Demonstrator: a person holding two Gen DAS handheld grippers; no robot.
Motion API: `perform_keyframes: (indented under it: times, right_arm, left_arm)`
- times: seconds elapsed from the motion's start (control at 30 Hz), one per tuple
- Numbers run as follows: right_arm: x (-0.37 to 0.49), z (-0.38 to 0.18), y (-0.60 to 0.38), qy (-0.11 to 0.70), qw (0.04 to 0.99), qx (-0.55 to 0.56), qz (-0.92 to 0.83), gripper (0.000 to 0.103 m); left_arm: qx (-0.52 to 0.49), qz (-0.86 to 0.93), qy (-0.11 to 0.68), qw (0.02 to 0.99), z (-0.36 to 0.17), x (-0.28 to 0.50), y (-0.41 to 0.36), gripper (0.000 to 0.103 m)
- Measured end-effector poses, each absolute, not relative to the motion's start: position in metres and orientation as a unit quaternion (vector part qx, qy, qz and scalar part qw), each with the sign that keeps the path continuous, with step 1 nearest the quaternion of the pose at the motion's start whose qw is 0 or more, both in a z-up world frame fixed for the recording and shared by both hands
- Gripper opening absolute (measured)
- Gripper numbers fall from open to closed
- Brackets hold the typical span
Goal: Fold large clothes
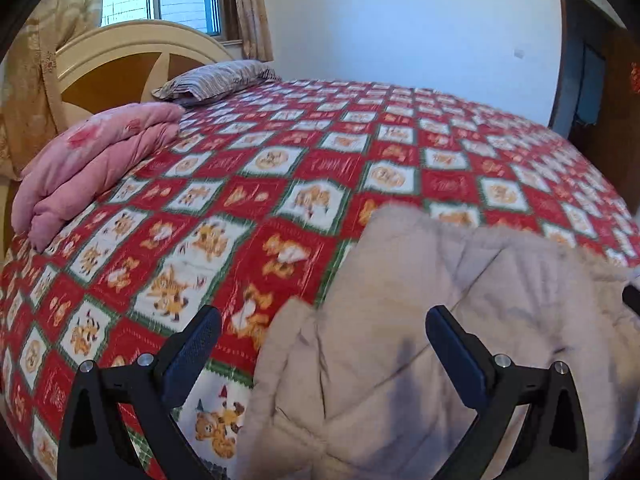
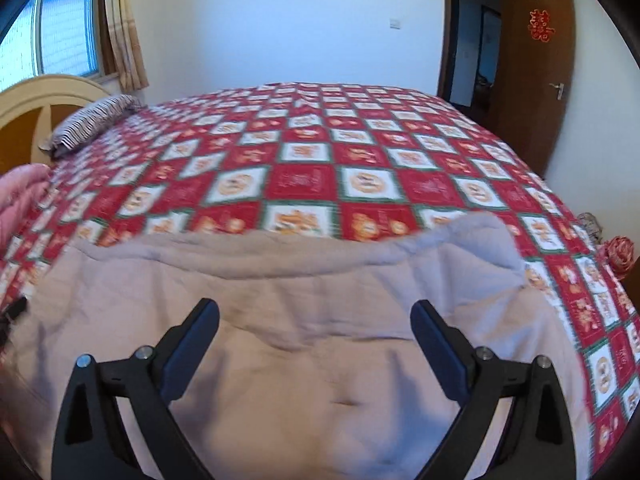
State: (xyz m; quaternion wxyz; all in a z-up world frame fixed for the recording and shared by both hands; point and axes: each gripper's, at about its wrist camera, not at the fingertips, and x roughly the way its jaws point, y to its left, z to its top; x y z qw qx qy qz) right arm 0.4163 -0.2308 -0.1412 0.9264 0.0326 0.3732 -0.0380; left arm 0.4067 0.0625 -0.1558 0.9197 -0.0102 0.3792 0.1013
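Note:
A large beige quilted garment (image 1: 432,320) lies on the red patterned bedspread (image 1: 280,168) near the bed's front edge. In the left wrist view my left gripper (image 1: 324,320) stands open above the garment's left edge, nothing between its fingers. In the right wrist view the same beige garment (image 2: 320,320) spreads wide across the lower frame, its far edge rumpled. My right gripper (image 2: 316,316) hovers open over the garment's middle, holding nothing. The garment's near part is hidden under the gripper bodies.
A folded pink quilt (image 1: 92,164) and a striped pillow (image 1: 216,80) lie by the cream headboard (image 1: 132,56) at the left. The bedspread (image 2: 320,152) stretches far beyond the garment. A brown door (image 2: 532,76) stands at the right, a window (image 2: 64,28) at the left.

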Motion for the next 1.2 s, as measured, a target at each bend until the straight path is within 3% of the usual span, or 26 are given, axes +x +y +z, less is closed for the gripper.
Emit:
perform_keyframes:
  times: [0.13, 0.47, 0.8, 0.97, 1.07, 1.2]
  right_arm:
    - [0.431, -0.165, -0.193, 0.400, 0.916, -0.009, -0.011, 0.098]
    - [0.447, -0.210, -0.181, 0.441, 0.895, -0.053, -0.030, 0.103]
    - [0.445, -0.211, -0.180, 0.439, 0.896, -0.055, -0.036, 0.103]
    - [0.411, -0.182, -0.190, 0.433, 0.900, -0.045, -0.031, 0.100]
    - [0.373, -0.172, -0.193, 0.408, 0.911, -0.047, -0.051, 0.103]
    - [0.359, -0.202, -0.189, 0.411, 0.907, -0.067, -0.061, 0.103]
  left_arm:
    - [0.023, 0.108, 0.400, 0.910, -0.190, 0.407, 0.054, 0.102]
    - [-0.023, 0.095, 0.401, 0.911, -0.199, 0.411, 0.055, 0.102]
    - [-0.024, 0.086, 0.415, 0.906, -0.192, 0.407, 0.060, 0.102]
    - [-0.052, 0.089, 0.365, 0.925, -0.162, 0.342, 0.086, 0.102]
    - [-0.052, 0.097, 0.394, 0.913, -0.181, 0.329, 0.095, 0.102]
    - [-0.101, 0.086, 0.407, 0.904, -0.202, 0.318, 0.100, 0.102]
